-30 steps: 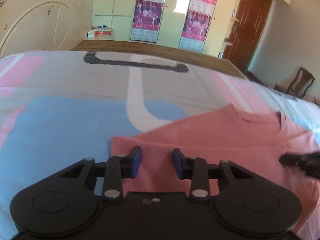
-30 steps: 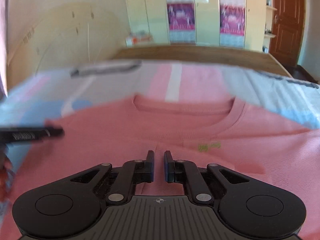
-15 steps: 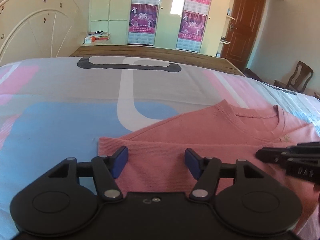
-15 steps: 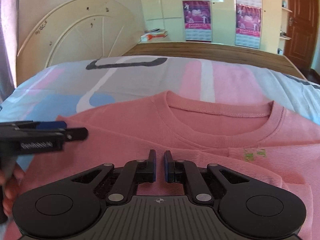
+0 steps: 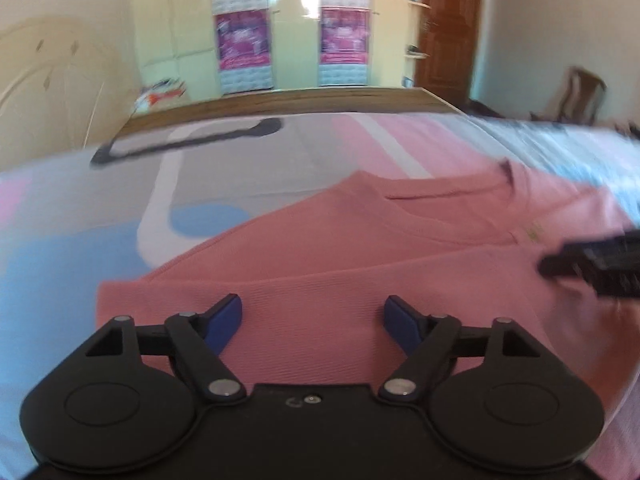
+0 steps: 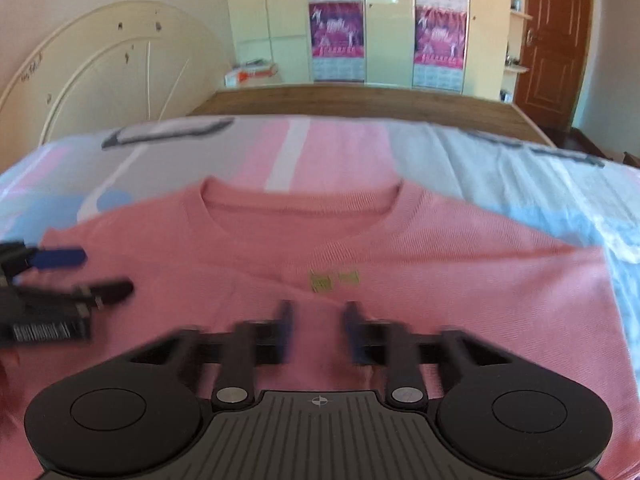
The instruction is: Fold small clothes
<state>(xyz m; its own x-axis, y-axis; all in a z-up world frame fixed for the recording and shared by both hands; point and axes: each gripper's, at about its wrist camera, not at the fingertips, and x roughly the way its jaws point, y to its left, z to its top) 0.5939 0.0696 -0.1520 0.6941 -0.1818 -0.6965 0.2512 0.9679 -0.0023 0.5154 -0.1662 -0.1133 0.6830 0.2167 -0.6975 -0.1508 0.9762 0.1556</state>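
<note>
**Now both hand-held grippers open above the pink sweater**

Now the pink sweater point(image 6: 400, 264) lies flat on the bed point(image 6: 500, 168), with its round neck opening toward the far end. The cloth is a fine ribbed knit, and the collar is a thicker band. One lower part is folded up over the chest, so a straight edge runs across the body. The bed cover is smooth and printed with pale pink, light blue, grey and white shapes.

The left hand-held gripper point(image 5: 313, 322) has its jaws wide and they are opening; its blue pads point(image 5: 224, 322) stand apart over the folded knit and press on nothing. The right hand-held gripper point(image 6: 316, 334) also has its jaws opening, with a narrower gap; the sweater shows between them but is not pinched.

Only the right wrist view shows the small yellow-green mark point(image 6: 332, 280) below the collar, the curved cream headboard point(image 6: 100, 64) clearly, and the sweater's right side. Only the left wrist view shows the wooden chair point(image 5: 576, 96) by the wall and the sweater's left corner on the blue patch. Both views show the wardrobe point(image 6: 388, 20) with purple posters and the brown door point(image 6: 556, 40).
</note>
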